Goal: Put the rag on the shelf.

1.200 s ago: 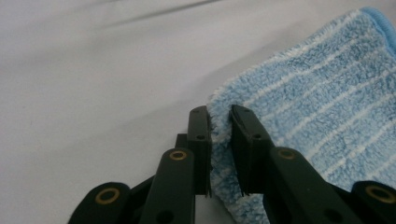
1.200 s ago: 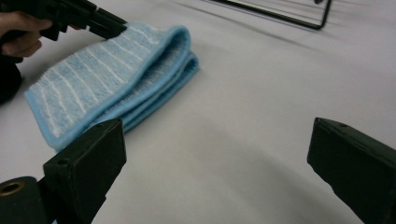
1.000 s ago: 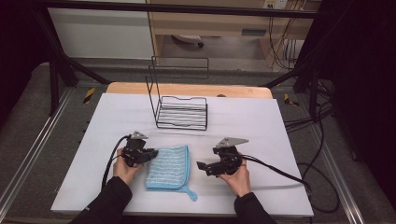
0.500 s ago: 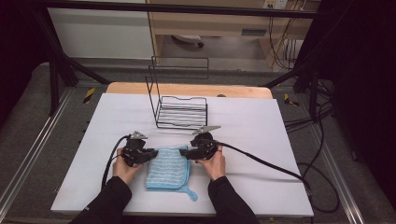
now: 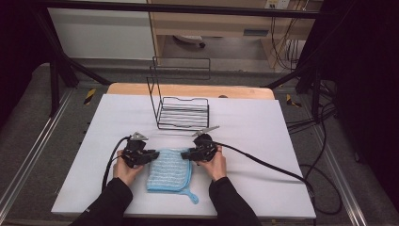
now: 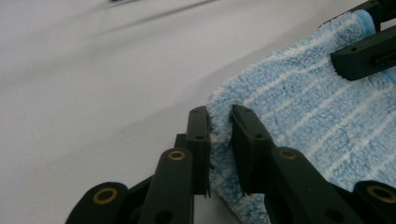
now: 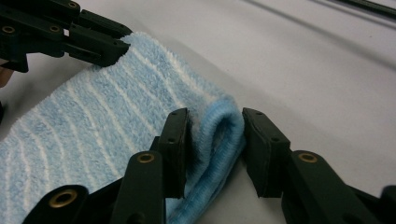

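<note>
On the white table [image 5: 263, 141], in front of the wire rack [image 5: 182, 113], lies the blue cloth [image 5: 169, 170]. The left gripper [image 6: 219, 123] pinches its far-left corner tight. The right gripper [image 7: 215, 123] straddles the far-right corner, jaws apart; close them fully before lifting, I'd judge.

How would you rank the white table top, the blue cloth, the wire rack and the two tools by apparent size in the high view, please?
1. White table top.
2. Wire rack, slightly ahead of
3. Blue cloth, though the rack is farther from the camera, so this is unsure.
4. Left tool and right tool, which look alike.
</note>
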